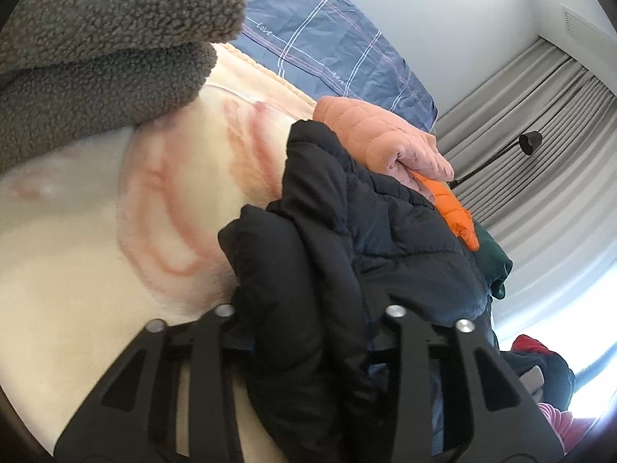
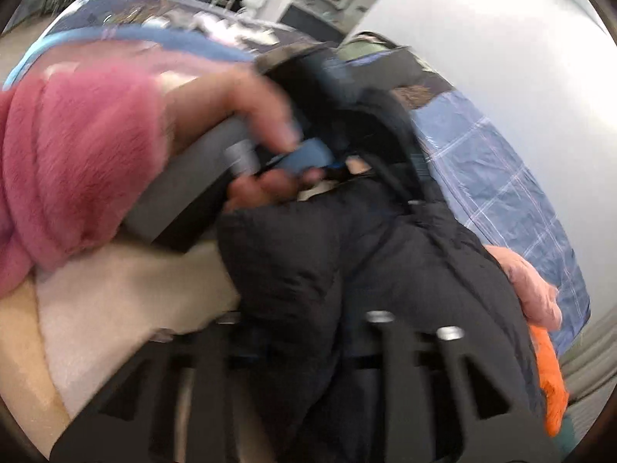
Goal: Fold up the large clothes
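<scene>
**Mia:** Well, what is that big dark thing?

**Ben:** It's a puffy black quilted winter jacket (image 1: 378, 208). It lies in a bunched heap on the cream fleece blanket with pink swirls (image 1: 115, 231), and it runs from the near edge up toward the far right.

**Mia:** Is the left gripper (image 1: 308, 324) holding it?

**Ben:** It looks so. Black cloth fills the gap between its two black fingers, so its jaws seem closed on a thick fold.

**Mia:** And the right gripper (image 2: 304, 332)?

**Ben:** Same there. A fat roll of the jacket sits between its fingers, so it seems to be pinching it too. That picture is blurry, though.

**Mia:** Whose hand is that?

**Ben:** That's the person's left hand (image 2: 246, 115), in a fuzzy pink sleeve (image 2: 73, 162), holding the other tool.

**Mia:** Is the jacket heavy?

**Ben:** Likely light for how big it is, because it's full of soft stuffing. It's floppy, and it will sag and puff back up. The shiny cloth may slip.

**Mia:** So where should they grab?

**Ben:** Probably at an edge, like the hem or a shoulder seam, where the cloth is thin. A fat puffy bit could squish and slide out.

**Mia:** What else is there?

**Ben:** A peach quilted coat (image 1: 374, 135) and a bright orange puffy one (image 1: 455, 212) lie on the far right. A brown curly fleece (image 1: 108, 38) lies on the far left.
</scene>
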